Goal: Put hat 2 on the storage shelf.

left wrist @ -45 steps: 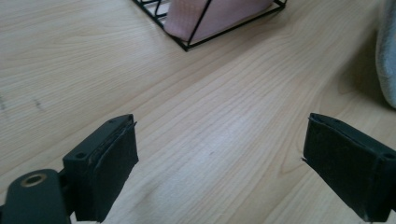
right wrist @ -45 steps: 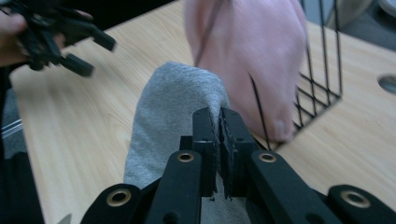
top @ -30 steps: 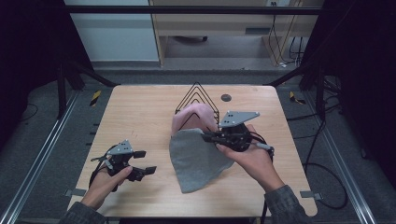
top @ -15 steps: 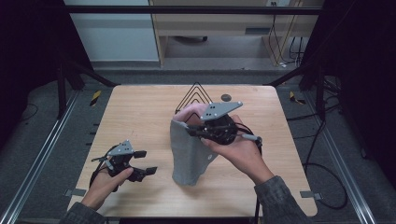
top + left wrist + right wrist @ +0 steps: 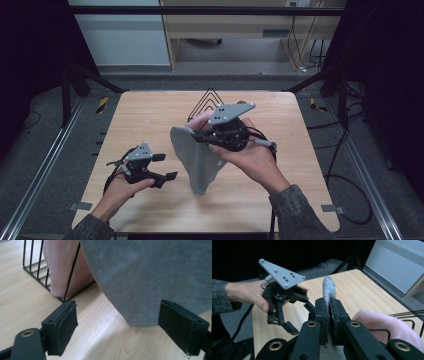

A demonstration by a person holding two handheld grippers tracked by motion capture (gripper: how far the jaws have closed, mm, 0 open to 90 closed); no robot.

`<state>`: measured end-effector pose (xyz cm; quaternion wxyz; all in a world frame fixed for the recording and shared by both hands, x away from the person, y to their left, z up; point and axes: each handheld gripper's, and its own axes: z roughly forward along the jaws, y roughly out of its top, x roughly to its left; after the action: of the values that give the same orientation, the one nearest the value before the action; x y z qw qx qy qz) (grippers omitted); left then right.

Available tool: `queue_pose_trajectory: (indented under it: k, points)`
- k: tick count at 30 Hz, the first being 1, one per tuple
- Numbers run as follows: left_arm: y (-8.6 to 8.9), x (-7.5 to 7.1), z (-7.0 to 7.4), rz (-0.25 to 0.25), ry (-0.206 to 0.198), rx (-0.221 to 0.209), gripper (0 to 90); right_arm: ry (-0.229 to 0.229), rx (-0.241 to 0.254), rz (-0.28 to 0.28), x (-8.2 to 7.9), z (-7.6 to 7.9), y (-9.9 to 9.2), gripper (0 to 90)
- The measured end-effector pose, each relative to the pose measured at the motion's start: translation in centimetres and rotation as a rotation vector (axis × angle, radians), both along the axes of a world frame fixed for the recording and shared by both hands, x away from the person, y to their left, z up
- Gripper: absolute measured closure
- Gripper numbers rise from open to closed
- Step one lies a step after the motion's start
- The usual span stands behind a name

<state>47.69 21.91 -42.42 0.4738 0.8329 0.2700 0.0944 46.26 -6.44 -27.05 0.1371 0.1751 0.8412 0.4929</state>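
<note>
The right gripper (image 5: 200, 136) is clamped on the top edge of the grey cloth (image 5: 199, 161), which hangs above table (image 5: 150, 112) centre, while the left gripper (image 5: 165, 167), jaws apart and holding nothing, sits at the cloth's nine o'clock, with the wire rack (image 5: 207, 102) and pink cloth (image 5: 201, 120) at twelve o'clock.

Black grippers w/ grey triangular plates (image 5: 231, 112), black cables, dark-grey sleeves (image 5: 300, 216).

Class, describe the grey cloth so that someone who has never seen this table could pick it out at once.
Start at the wooden table and find the black wire rack near its far edge. Just in front of it, the right gripper holds up a grey cloth that hangs to a point. Unlike the pink cloth in the rack, it is grey and lifted.
</note>
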Motion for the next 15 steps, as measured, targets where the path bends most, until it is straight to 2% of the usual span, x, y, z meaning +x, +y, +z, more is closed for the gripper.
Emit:
queue_pose_trajectory:
  k: [3,6,7,9,12,13,15]
  points:
    - [-0.5,0.9,0.6,-0.007,-0.004,0.003,17.4,-0.008,0.004,0.004,-0.2,0.5,0.1,85.7]
    - [-1.2,1.5,0.7,-0.031,0.004,-0.015,21.9,-0.011,0.010,0.004,-0.4,0.9,0.0,85.8]
    - [-1.5,1.7,0.6,-0.043,0.004,-0.011,26.1,-0.014,0.009,0.002,-0.4,0.9,-0.1,85.8]
    - [-2.1,2.0,0.3,-0.051,0.008,-0.003,36.6,-0.015,0.009,-0.004,-0.4,0.9,-0.3,85.7]
    - [-3.1,2.2,0.2,-0.079,0.005,0.011,61.1,-0.007,0.006,-0.022,-0.2,0.5,-1.0,85.7]
    - [-3.5,2.2,0.2,-0.085,0.004,0.020,70.0,-0.005,0.006,-0.031,-0.1,0.4,-1.3,85.7]
    - [-3.9,2.0,0.8,-0.096,0.005,0.021,80.8,0.002,0.009,-0.053,0.0,0.2,-2.1,85.7]
